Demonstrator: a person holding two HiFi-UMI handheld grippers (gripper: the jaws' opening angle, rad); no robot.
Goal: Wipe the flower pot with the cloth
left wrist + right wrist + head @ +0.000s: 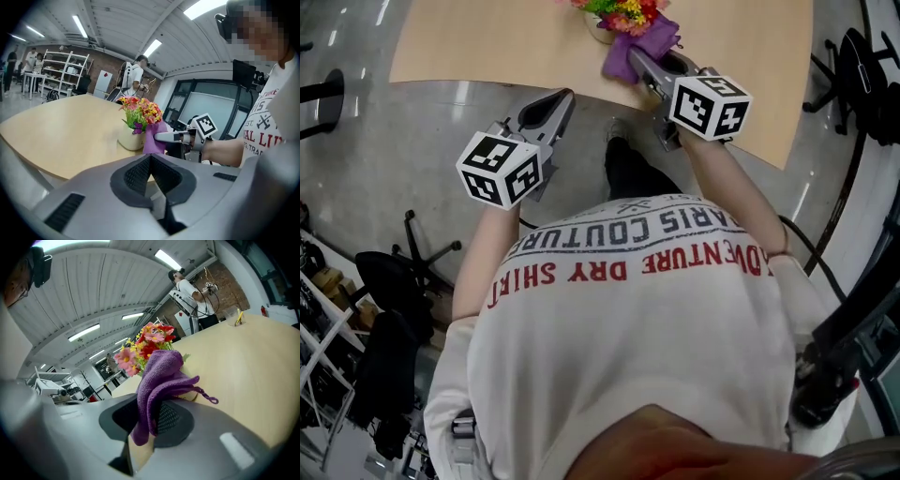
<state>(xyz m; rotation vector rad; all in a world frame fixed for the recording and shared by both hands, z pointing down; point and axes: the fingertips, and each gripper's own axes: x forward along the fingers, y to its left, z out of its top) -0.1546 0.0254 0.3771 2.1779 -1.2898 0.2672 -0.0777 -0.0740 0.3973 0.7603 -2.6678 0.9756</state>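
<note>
The fingers of my right gripper [639, 62] pinch the cloth [161, 373] beside the flower pot [130, 139] on the bench [487, 42]; those of my left gripper [564, 99] are pressed together.

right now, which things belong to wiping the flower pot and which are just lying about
For the job:
cream flower pot with bright flowers
purple fabric cloth, clamped in the right gripper
left gripper, shut and empty

Just lying about:
black swivel office chair
white metal shelving rack
</note>
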